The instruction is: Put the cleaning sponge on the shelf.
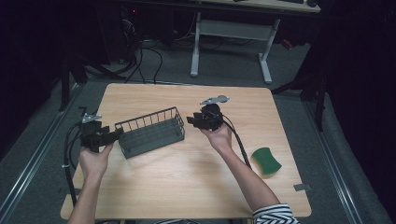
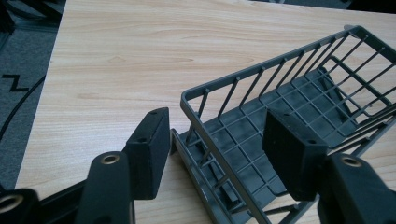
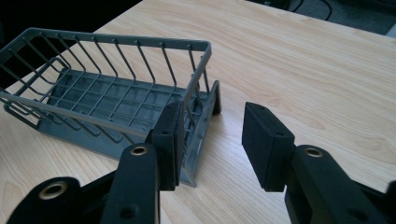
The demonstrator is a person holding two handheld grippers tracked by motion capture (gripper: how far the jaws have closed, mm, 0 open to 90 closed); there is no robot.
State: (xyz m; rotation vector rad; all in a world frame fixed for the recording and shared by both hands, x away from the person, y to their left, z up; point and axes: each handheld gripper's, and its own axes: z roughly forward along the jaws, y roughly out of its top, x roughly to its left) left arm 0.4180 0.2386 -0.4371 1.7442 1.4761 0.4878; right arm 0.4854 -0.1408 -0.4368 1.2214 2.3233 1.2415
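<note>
Worktop (image 1: 187, 186): we are looking down on a pale wood-grain worktop, with grey floor around it and a second desk's white legs (image 1: 266, 60) standing beyond its far edge.

Basket (image 1: 152, 133): we are seeing a dark grey wire basket sitting left of centre on the worktop, long side toward us, nothing inside it. The left gripper view (image 2: 299, 93) is showing its grid floor and one short end up close; the right gripper view (image 3: 112, 93) is showing the opposite short end.

Sponge (image 1: 266, 161): a green sponge is lying near the right edge of the worktop in the high view, well apart from the basket.

Left gripper (image 1: 114, 134): we are holding it at the basket's left end. In its own view (image 2: 219, 158) the jaws are standing spread, one pad outside the end wall and one over the basket floor, the rim wire passing between them; neither pad is pressing the wire.

Right gripper (image 1: 192, 120): we are holding it just beside the basket's right end. Its own view (image 3: 210, 140) is showing the jaws released, the left pad in front of the end wall, the right pad over bare wood.
</note>
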